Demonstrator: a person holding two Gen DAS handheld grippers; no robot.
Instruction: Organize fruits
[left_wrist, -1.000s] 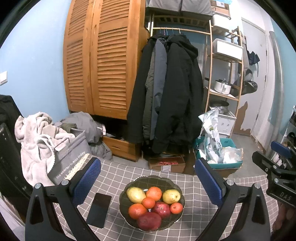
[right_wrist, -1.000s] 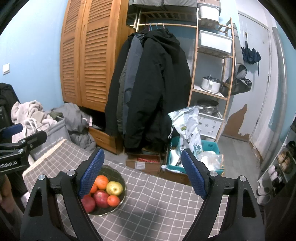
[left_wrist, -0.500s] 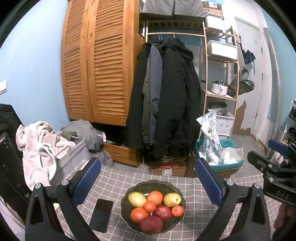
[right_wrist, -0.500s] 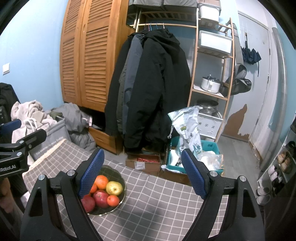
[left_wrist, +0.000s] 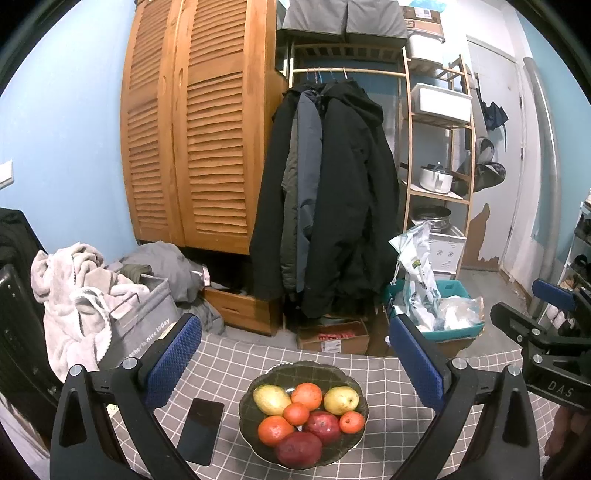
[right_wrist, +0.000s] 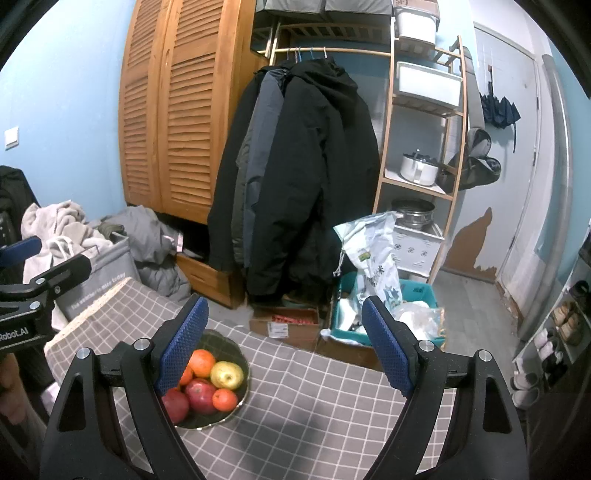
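On table: dark bowl (left_wrist: 360, 397) holds oranges, pears, red apples.

Both tools (left (left_wrist: 295, 354), right (right_wrist: 284, 332)) gape, empty.

Both grippers are showing black angular arms studded with silver screws, each finger wearing a blue dimpled pad (left_wrist: 173, 360). White "DAS" lettering (left_wrist: 560, 386) is showing at right; "Robot.AI" (right_wrist: 13, 335) is showing at far left.

Eight fruits (left_wrist: 303, 421), one bowl (left_wrist: 247, 406), one phone (left_wrist: 201, 430)
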